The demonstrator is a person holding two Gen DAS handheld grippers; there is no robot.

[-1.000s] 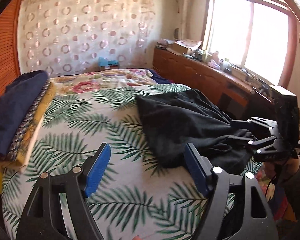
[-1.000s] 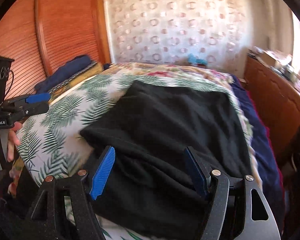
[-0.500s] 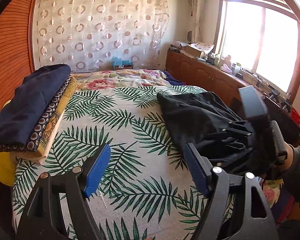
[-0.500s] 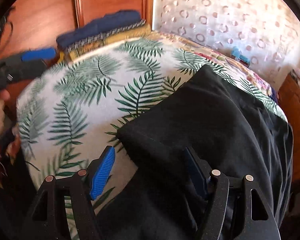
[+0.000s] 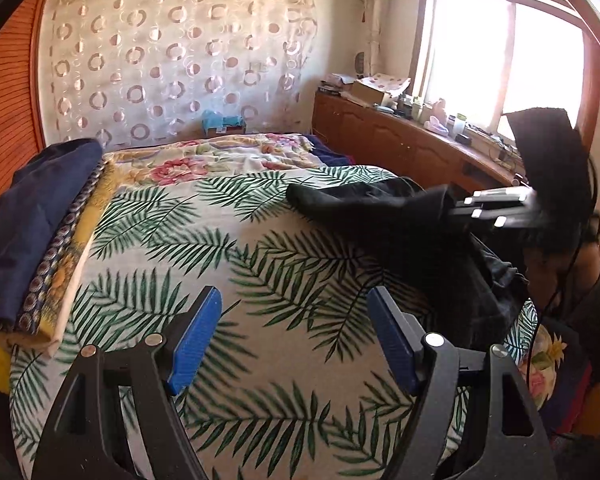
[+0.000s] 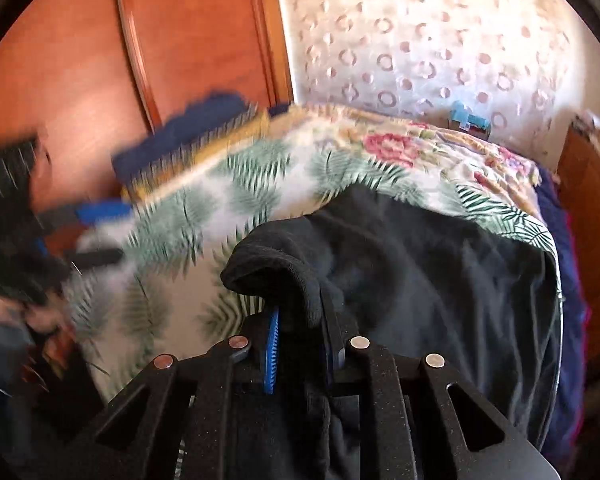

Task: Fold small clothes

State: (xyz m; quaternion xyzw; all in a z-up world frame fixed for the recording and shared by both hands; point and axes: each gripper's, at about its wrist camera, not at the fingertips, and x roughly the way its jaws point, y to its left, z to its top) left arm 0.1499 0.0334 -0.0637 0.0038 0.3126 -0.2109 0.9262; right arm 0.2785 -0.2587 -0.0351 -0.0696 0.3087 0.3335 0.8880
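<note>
On a bed with a palm-leaf print cover (image 5: 228,248), a black knit garment (image 6: 440,280) lies along the window side. The right gripper (image 6: 300,344), fingers just closed, pinches its near corner; the left gripper (image 5: 296,344) hovers, fingers apart and empty. A clean fold likely needs the left to pin the opposite corner.

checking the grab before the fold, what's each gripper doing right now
left gripper: jaws open, nothing between them
right gripper: jaws have just closed, shut on the black garment
</note>
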